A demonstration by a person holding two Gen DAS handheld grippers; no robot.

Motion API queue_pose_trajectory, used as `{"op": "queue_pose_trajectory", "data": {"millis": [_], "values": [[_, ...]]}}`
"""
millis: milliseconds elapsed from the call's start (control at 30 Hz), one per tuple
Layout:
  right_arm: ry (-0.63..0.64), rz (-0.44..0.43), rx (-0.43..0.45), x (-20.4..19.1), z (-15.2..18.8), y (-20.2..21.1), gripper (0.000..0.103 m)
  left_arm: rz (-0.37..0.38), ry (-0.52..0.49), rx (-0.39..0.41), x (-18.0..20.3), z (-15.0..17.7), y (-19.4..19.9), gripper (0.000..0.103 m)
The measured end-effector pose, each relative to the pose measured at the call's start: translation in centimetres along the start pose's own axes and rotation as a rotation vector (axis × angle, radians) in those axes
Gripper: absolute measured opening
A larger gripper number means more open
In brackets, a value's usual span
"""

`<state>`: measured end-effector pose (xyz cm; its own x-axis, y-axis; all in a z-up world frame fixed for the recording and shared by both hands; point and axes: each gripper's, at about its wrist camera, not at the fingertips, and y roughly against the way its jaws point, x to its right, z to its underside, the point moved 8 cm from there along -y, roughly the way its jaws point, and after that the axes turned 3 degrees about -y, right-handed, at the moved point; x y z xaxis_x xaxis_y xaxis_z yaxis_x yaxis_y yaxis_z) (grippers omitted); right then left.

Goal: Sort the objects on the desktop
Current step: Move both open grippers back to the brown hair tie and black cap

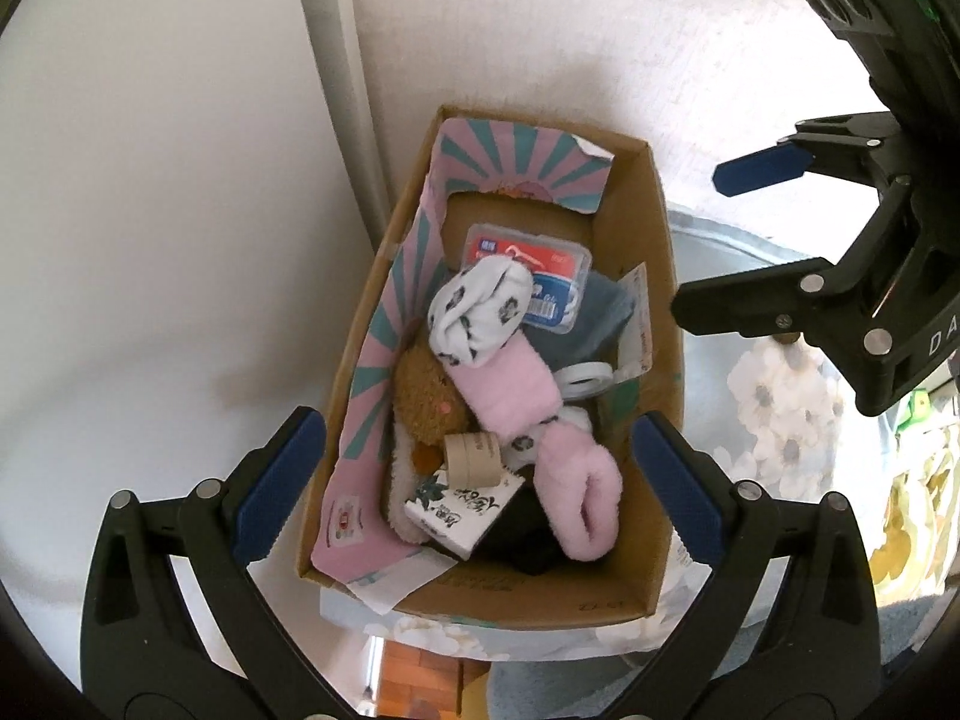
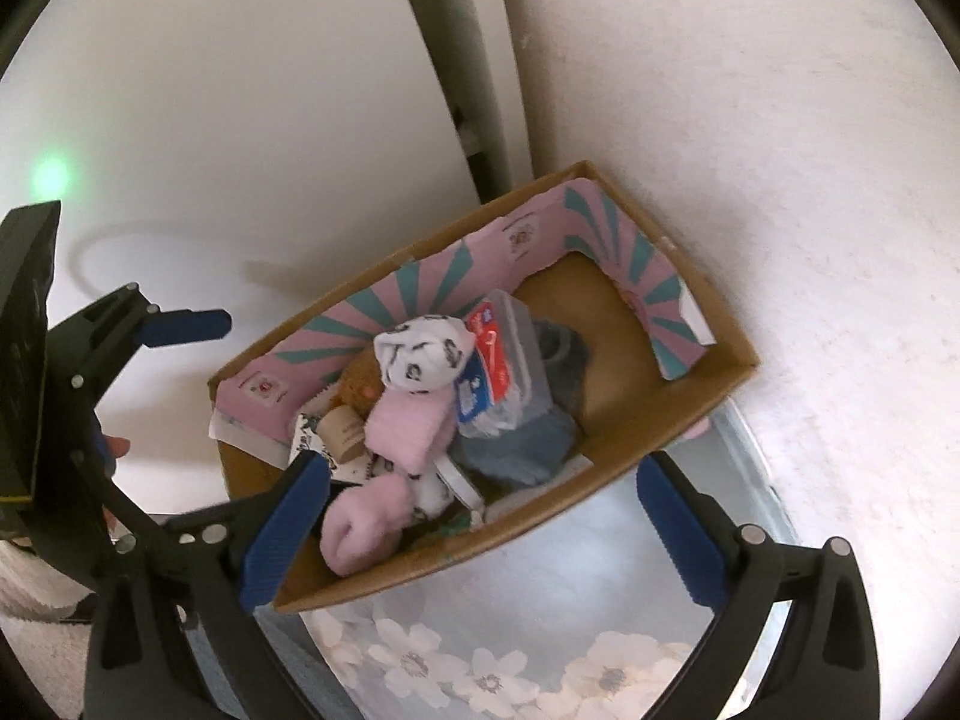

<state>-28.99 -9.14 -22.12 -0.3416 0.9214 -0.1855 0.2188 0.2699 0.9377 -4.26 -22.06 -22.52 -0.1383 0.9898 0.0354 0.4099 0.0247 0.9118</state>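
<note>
A cardboard box (image 1: 648, 240) with a pink and teal liner stands at the table's edge by the wall. It holds a white patterned sock ball (image 1: 480, 312), pink fluffy socks (image 1: 576, 498), a brown plush toy (image 1: 426, 396), a tape roll (image 1: 474, 456), a tissue pack (image 1: 462, 510), a clear plastic case (image 1: 540, 264) and grey-blue cloth (image 1: 600, 312). My left gripper (image 1: 477, 483) hovers open over the box's near end, nothing between its pads. My right gripper (image 2: 483, 531) hangs open above the box (image 2: 690, 396) side, also empty; it also appears as the right gripper (image 1: 699, 240) in the left wrist view.
The box rests on a round table with a floral cover (image 2: 540, 618), close to a white wall and a grey door frame (image 1: 342, 90). Beyond the table's edge an orange-brown floor (image 1: 420, 678) shows far below. A person's fingertip (image 2: 117, 444) shows behind the left gripper's handle.
</note>
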Motion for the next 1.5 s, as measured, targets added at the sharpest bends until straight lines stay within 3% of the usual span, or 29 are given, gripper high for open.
{"op": "queue_pose_trajectory", "data": {"millis": [200,400,633,833,1033,1200,1333,1400,1500], "values": [[-0.008,0.112,0.031,2.4,1.4,2.6,0.102,0.000,-0.034,0.005,1.0,-0.5,0.7,0.102],[-0.080,0.238,0.038,6.7,5.1,6.8,0.102,0.011,-0.110,0.055,3.9,-2.9,2.2,0.102],[-0.224,0.341,0.052,11.8,11.7,11.5,0.102,0.081,-0.280,0.138,11.7,-6.9,3.8,0.102],[-0.395,0.413,0.080,15.9,19.7,13.6,0.102,0.151,-0.408,0.132,20.0,-7.5,1.6,0.102],[-0.457,0.430,0.059,17.9,26.5,11.1,0.102,0.185,-0.562,0.074,28.3,-5.3,-3.5,0.102],[-0.450,0.412,0.025,20.7,30.3,7.7,0.102,0.180,-0.621,0.037,32.2,-3.9,-9.0,0.102],[-0.409,0.396,-0.003,22.3,32.1,4.9,0.097,0.157,-0.623,0.015,33.4,-3.0,-13.2,0.098],[-0.380,0.385,-0.013,22.8,32.6,3.9,0.095,0.153,-0.617,0.009,33.6,-2.9,-14.6,0.089],[-0.335,0.382,-0.038,23.7,33.4,2.6,0.090,0.159,-0.595,-0.008,34.0,-2.5,-16.4,0.083]]}}
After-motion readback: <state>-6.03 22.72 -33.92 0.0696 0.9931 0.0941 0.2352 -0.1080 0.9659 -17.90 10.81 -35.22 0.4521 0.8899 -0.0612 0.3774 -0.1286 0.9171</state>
